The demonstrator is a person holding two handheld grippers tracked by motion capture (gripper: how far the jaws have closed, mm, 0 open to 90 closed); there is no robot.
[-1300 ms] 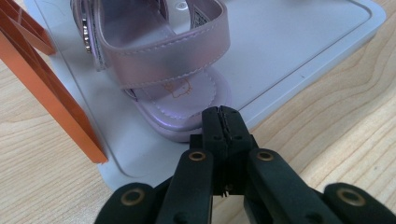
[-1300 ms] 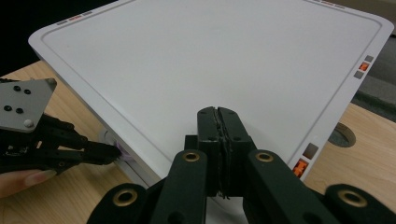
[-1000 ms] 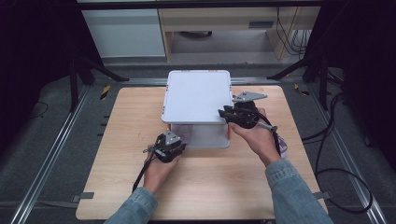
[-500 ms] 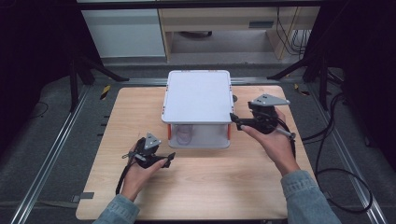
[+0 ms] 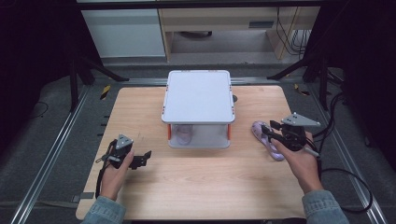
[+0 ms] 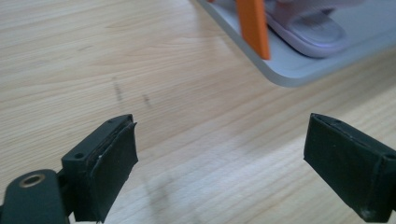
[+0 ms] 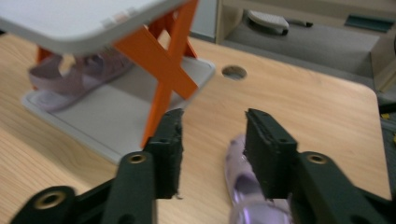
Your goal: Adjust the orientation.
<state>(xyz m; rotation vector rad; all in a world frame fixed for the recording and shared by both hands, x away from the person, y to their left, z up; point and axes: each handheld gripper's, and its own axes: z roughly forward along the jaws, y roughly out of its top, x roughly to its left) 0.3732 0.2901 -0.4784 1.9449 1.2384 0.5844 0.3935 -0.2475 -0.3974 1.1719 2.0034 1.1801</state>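
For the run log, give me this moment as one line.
left gripper open, empty | right gripper open over purple sandal on table | other sandal in rack

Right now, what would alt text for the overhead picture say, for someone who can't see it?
A person's hands hold a left gripper and right gripper over a wooden table, either side of a small white two-tier rack. One lilac sandal sits inside it; another lies beside it.
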